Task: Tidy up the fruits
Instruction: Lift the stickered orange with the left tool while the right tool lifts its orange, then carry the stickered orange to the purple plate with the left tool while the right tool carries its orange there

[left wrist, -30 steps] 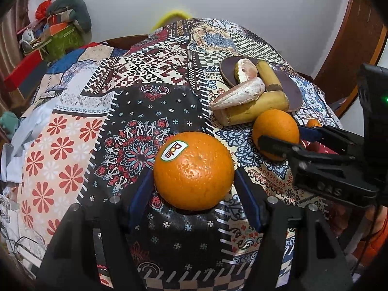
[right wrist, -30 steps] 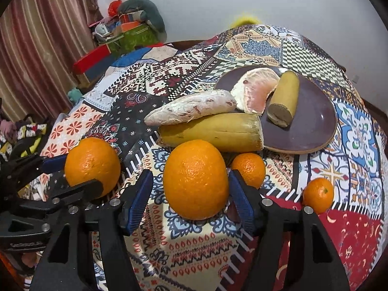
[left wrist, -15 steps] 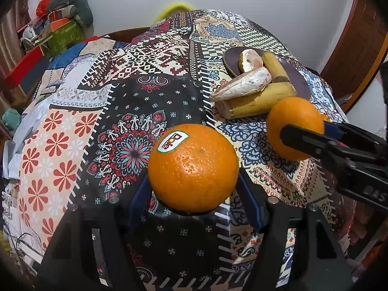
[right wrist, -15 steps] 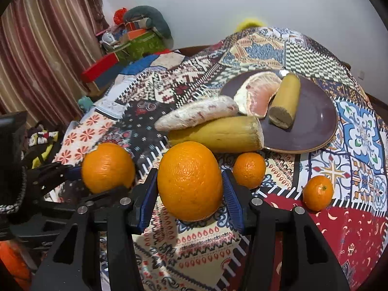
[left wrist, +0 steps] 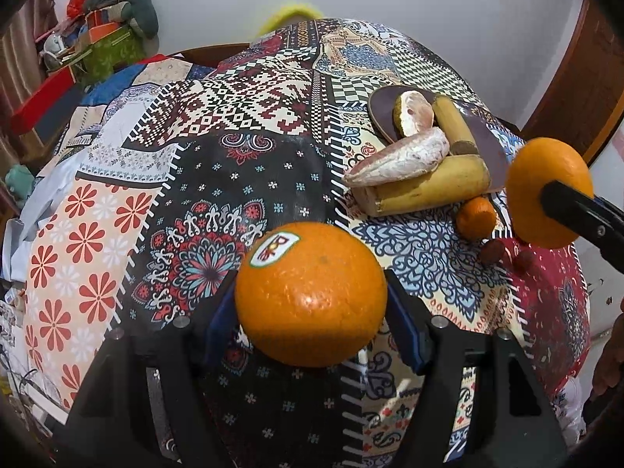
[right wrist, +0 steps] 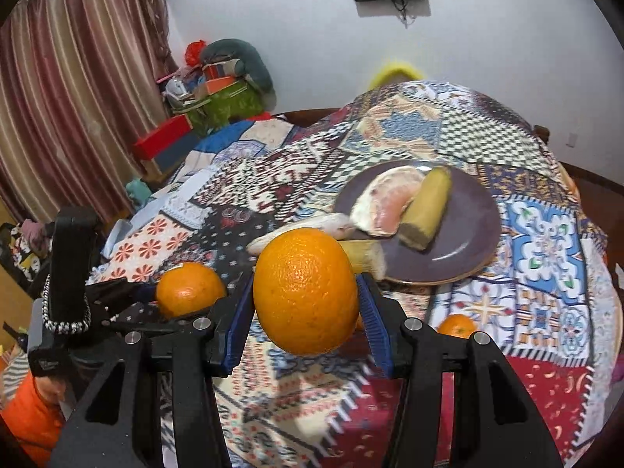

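Each hand has an orange clamped and lifted clear of the patchwork cloth (left wrist: 241, 124) on the surface. The left gripper (left wrist: 310, 314) has its blue-padded fingers (left wrist: 405, 331) pressed on the flanks of a stickered orange (left wrist: 310, 294). The right gripper (right wrist: 306, 314) pinches a taller, egg-shaped orange (right wrist: 306, 292) across its narrow waist. In the right wrist view the brown plate (right wrist: 464, 241) lies at about one o'clock from the held fruit, already bearing a pomelo wedge (right wrist: 384, 204) and a banana stub (right wrist: 427, 208). The likely job now is carrying both oranges to the plate, so I'd bring them in one at a time, aiming for the bare glossy patch toward its right rim. They should be set down low and gently, because round, waxy, pebbled peel rolls easily on a smooth dish. Squeeze no harder than needed; the rind gives a little. In the left wrist view a cut banana piece (left wrist: 429, 187) and a powdery pink pomelo segment (left wrist: 401, 156) lie at the plate's near edge. A small tangerine (left wrist: 475, 218) sits just beside them, so the approach should pass above those. Another tangerine (right wrist: 456, 325) rests on the cloth at about three o'clock from the right gripper's orange.
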